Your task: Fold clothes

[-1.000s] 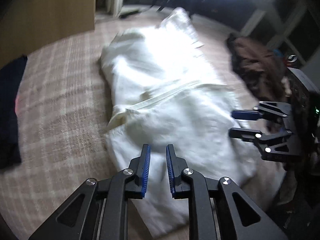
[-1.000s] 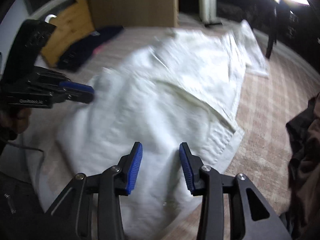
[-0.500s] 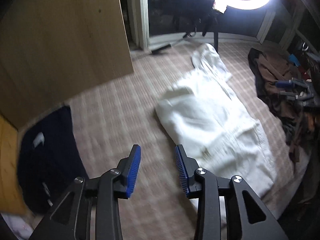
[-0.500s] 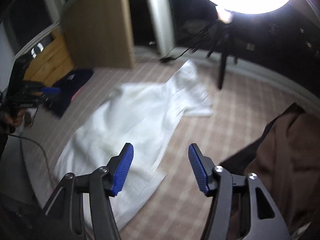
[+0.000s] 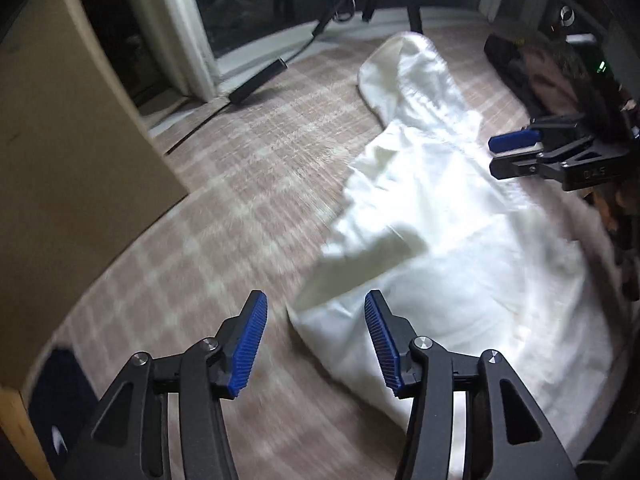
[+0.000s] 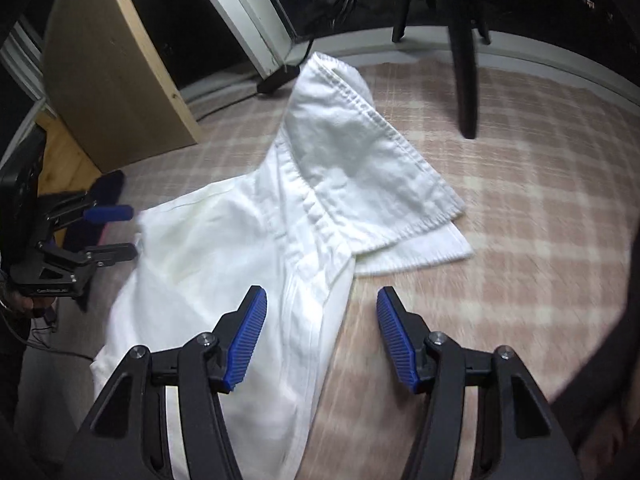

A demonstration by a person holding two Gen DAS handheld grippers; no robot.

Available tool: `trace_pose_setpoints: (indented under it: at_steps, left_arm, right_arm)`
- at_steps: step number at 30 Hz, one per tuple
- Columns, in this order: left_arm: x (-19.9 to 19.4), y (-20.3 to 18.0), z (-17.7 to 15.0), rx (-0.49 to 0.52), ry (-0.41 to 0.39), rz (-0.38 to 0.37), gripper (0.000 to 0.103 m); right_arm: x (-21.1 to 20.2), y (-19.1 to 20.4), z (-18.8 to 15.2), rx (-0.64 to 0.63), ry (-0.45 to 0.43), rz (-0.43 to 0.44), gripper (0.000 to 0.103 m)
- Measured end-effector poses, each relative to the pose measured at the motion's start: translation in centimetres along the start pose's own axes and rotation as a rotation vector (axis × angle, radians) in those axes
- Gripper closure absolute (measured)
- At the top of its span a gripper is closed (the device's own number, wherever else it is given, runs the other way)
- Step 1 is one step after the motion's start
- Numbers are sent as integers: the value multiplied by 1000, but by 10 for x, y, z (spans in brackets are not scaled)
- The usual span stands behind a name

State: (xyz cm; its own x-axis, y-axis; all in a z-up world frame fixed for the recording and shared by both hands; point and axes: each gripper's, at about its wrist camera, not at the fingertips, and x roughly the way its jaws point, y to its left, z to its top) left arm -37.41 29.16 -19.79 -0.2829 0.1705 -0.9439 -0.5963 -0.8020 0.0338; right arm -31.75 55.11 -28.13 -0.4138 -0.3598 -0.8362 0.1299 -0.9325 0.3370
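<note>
Left wrist: we read "025" on right gripper [image 5: 516, 156] at 2 o'clock. Our left gripper [image 5: 316, 342] is opening, nothing gripped; white woven garment [image 5: 460, 248] spreads at 3 o'clock on plaid carpet [image 5: 240, 216].

Right wrist: our right gripper [image 6: 320, 336] is opening, ribbed blue pads [image 6: 250, 336] empty; garment's stitched hem lies at 12 o'clock.

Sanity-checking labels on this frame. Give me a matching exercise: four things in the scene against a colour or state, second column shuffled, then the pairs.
Things:
1. garment
2. bedspread
3. left hand-held gripper
4. cabinet side

Colour or state:
A. pale wood, standing upright
B. pink and cream check
C. white, spread out, one end folded over itself
D. jaws apart and opening, nothing pinched

Pairs: 1-C, 2-B, 3-D, 4-A
</note>
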Motion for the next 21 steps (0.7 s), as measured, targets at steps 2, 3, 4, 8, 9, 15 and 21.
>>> trace_pose_setpoints:
  at_steps: [2,3,4,8,9,15,21]
  left_arm:
    - [18,0,8,31,26,-12,53]
    - [22,0,10,41,23,-17,52]
    - [24,-1,12,49,12,-22,49]
    - [26,-1,21,60,-5,-38,49]
    - [25,-1,22,62,-5,-42,49]
    - [-6,-9,16,145,-53,-99,45]
    - [15,-10,6,118,16,-96,50]
  right_arm:
    - [3,2,5,-14,-32,7,36]
    - [5,4,7,-23,-42,4,36]
    - [7,5,9,-35,-49,-3,36]
    - [10,6,11,-94,-94,-1,36]
    - [8,4,10,-86,-106,17,36]
    - [4,-18,10,-6,-148,128,36]
    - [18,1,15,-100,-187,73,35]
